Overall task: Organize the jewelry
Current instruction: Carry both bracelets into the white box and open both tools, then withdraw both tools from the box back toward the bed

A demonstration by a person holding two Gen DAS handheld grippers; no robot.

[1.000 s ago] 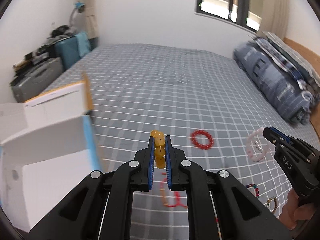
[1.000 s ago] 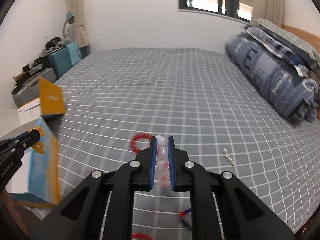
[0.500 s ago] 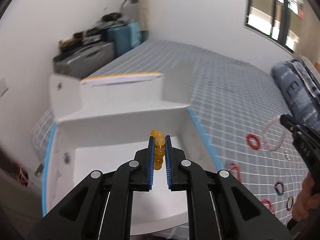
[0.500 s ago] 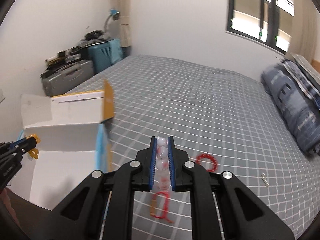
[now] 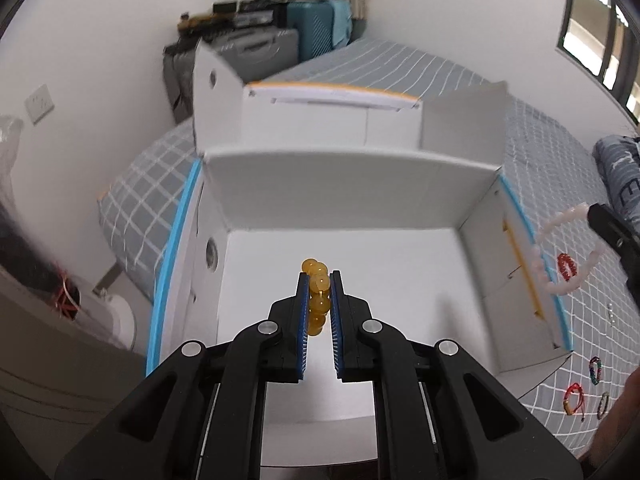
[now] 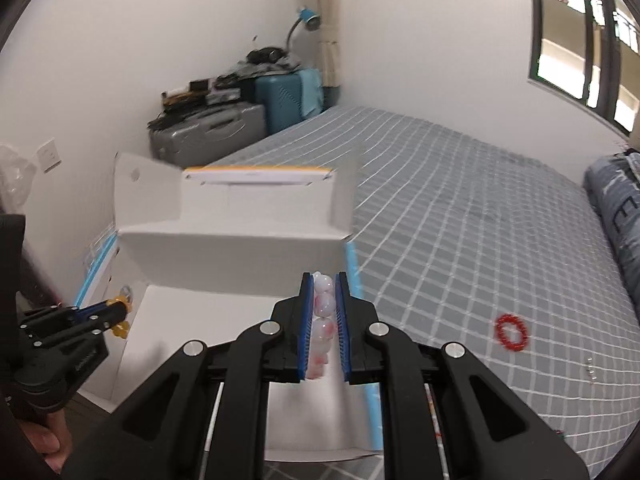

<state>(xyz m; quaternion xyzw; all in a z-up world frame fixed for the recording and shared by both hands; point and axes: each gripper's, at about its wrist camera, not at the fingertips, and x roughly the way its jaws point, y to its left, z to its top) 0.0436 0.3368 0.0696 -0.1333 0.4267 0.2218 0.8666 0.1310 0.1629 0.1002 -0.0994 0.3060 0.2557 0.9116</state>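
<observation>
Amber beads point(image 5: 318, 292) clamped by left gripper point(image 5: 319, 280); right gripper point(image 6: 324, 284) view shows clamped pink beads point(image 6: 324, 312).

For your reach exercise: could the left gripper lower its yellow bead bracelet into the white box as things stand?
Probably yes: the left gripper holds the yellow bead bracelet over the white box, whose lid is open, floor bare.

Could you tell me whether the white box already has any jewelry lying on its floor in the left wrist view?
No, the white box shows a bare floor; the amber bead bracelet is clamped between the left gripper fingers above it.
</observation>
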